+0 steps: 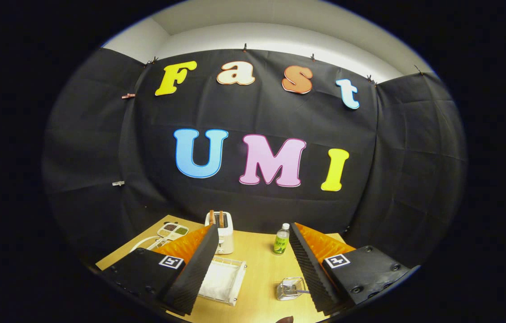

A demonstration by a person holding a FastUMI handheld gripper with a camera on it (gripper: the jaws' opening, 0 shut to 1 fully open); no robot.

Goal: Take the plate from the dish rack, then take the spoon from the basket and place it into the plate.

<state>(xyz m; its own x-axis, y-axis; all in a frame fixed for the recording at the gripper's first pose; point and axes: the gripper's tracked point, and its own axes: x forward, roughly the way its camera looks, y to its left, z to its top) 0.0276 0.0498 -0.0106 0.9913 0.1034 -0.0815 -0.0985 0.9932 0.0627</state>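
Note:
My gripper (253, 264) stands open above a wooden table (259, 264), with nothing between its fingers. Partly behind the left finger (197, 267) sits a white wire dish rack (224, 278) with a pale plate (217, 280) lying in it. A small wire basket (290, 288) rests on the table just inside the right finger (309, 269). A metal spoon (300, 291) lies in that basket, its handle reaching toward the right finger. Both the rack and the basket are below and ahead of the fingers, apart from them.
A white toaster (222, 229) with two slices of toast stands at the table's far edge. To its left lies a white divided dish (172, 230) with food. A small bottle (281, 240) with a green label stands to the right of the toaster. Black cloth walls close the booth behind.

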